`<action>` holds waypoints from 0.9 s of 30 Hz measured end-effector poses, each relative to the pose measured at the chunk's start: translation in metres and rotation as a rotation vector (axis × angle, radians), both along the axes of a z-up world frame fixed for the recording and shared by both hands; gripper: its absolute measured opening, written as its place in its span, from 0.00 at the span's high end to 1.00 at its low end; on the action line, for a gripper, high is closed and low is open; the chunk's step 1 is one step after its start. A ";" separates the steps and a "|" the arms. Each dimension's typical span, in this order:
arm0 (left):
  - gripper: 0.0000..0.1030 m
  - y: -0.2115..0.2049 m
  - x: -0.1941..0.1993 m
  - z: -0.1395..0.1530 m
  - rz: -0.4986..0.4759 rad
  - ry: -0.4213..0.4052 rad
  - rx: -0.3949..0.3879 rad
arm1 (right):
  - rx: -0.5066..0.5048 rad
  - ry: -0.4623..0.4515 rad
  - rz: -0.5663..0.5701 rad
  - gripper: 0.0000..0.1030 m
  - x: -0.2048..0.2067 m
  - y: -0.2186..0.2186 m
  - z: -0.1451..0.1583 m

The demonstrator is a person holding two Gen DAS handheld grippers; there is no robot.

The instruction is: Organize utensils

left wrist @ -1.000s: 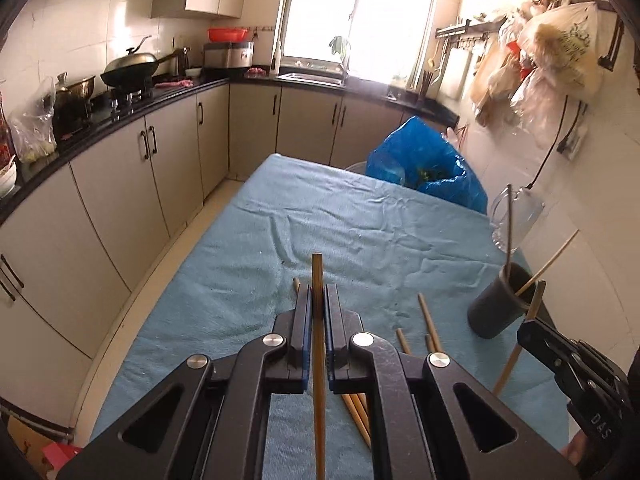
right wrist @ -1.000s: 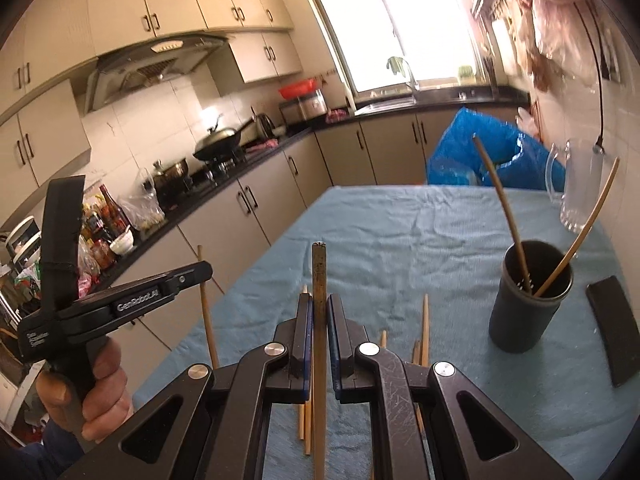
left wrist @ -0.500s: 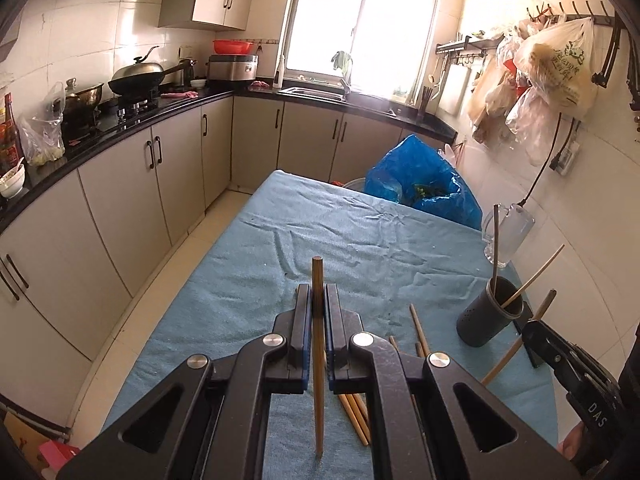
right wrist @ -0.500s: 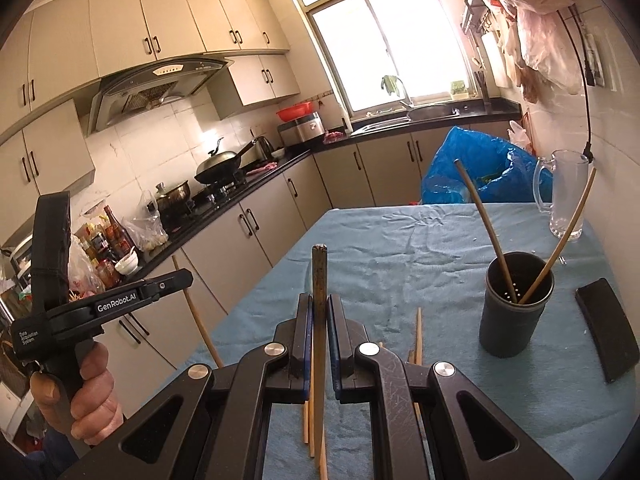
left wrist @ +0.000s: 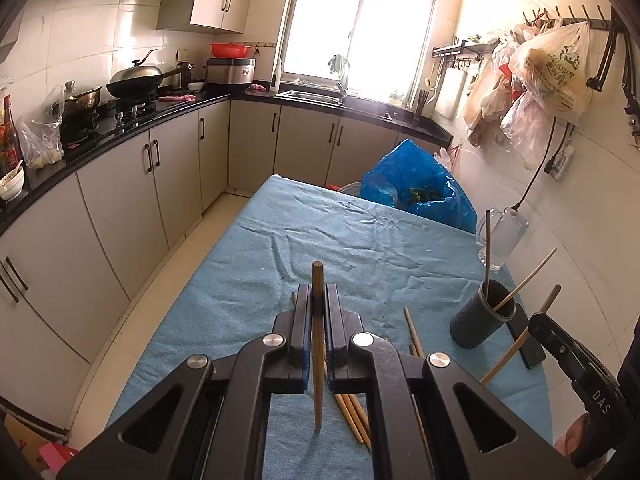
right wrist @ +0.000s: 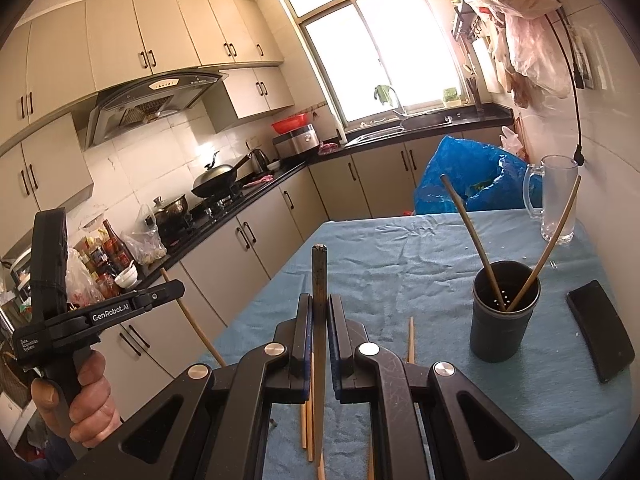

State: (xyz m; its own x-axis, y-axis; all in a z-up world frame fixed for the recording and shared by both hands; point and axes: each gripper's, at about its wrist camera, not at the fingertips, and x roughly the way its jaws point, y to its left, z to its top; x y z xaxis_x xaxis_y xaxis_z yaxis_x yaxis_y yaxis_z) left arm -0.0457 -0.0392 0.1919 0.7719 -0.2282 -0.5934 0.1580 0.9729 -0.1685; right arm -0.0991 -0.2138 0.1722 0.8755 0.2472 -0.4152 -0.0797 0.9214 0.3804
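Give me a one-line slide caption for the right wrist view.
Right gripper clamps one chopstick above the blue cloth, near the dark holder.

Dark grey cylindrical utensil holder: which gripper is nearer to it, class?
Right. The right gripper is just beside the holder; the left gripper is further off, across the loose chopsticks.

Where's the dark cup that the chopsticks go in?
The dark cup stands on the blue tablecloth at the right in both wrist views, with the glass mug behind it, the black phone beside it and two chopsticks inside.
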 end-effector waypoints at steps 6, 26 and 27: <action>0.95 -0.001 -0.001 0.003 -0.001 -0.004 0.002 | 0.005 -0.008 -0.011 0.92 -0.002 -0.005 0.000; 0.95 -0.018 -0.002 0.020 -0.052 -0.020 0.011 | 0.042 -0.032 -0.080 0.92 -0.016 -0.029 0.007; 0.95 -0.020 -0.002 0.022 -0.058 -0.020 0.010 | 0.045 -0.036 -0.086 0.92 -0.018 -0.031 0.008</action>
State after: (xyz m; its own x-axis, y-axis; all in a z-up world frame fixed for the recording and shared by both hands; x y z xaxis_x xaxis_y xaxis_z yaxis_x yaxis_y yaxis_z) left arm -0.0475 -0.0594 0.2134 0.7690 -0.2672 -0.5807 0.2177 0.9636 -0.1552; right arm -0.1169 -0.2447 0.1802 0.9083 0.1879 -0.3736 -0.0151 0.9075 0.4197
